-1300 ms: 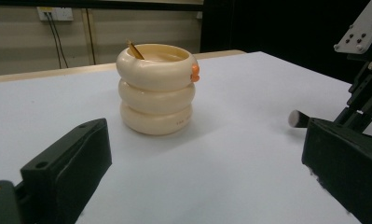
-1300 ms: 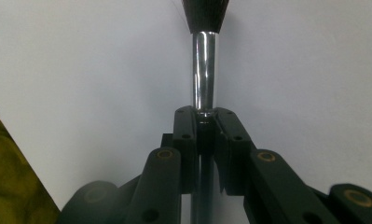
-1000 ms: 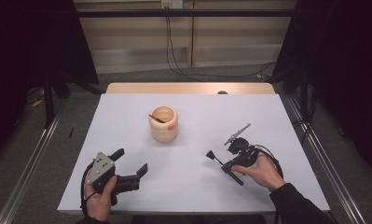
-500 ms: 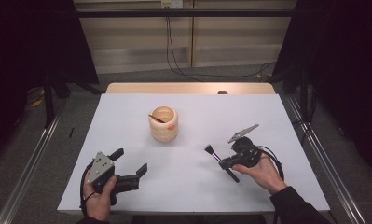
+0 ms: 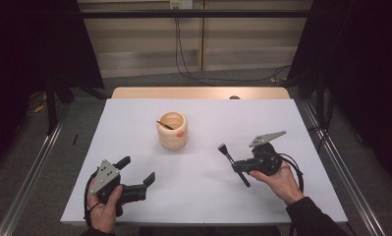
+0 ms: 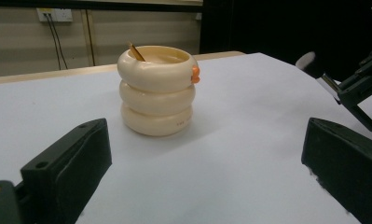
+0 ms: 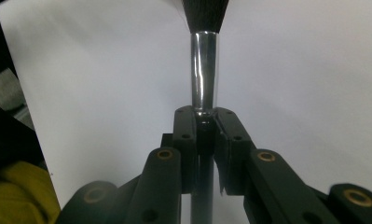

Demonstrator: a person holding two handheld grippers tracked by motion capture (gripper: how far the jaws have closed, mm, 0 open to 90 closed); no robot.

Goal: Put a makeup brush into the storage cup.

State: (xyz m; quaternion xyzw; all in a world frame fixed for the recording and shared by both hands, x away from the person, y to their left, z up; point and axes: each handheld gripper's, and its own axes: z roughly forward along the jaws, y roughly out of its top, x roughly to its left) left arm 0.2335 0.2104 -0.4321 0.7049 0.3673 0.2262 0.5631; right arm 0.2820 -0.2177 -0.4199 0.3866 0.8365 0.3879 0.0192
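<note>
A: Brush (image 5: pixel 231 161) status?

B: Clamped in my right gripper (image 5: pixel 238 167). In the right gripper view the jaws are pinched tight on the black handle just below the silver ferrule (image 7: pixel 204 70), dark bristles (image 7: pixel 205 11) pointing away from me over the white table (image 7: pixel 314 60).

A: Where on the table?

B: Right of centre, nearer my edge. In the high view the brush runs diagonal, bristle end up-left toward the holder, handle end down-right. Can't tell if it's touching the surface or lifted a bit. My right hand (image 5: pixel 279 179) is wrapped round the gripper body, grey plate (image 5: pixel 266 138) on top.

A: Holder?

B: Cream ribbed cup (image 5: pixel 172 130), three stacked rings, upright, about mid-table. Small orange knob (image 5: pixel 180 133) on its side, thin wooden stick (image 5: pixel 165 125) leaning inside. Well apart from the brush.

A: Left side?

B: Left gripper (image 5: pixel 134 177) in my left hand (image 5: pixel 105 209), low at the near left of the table. Jaws spread wide, nothing between them. The left gripper view looks straight at the cup (image 6: pixel 156 91) between the two black jaws, with the brush tip (image 6: pixel 307 63) at far right.

A: Anything touching the cup?

B: No, both grippers apart from it.
</note>
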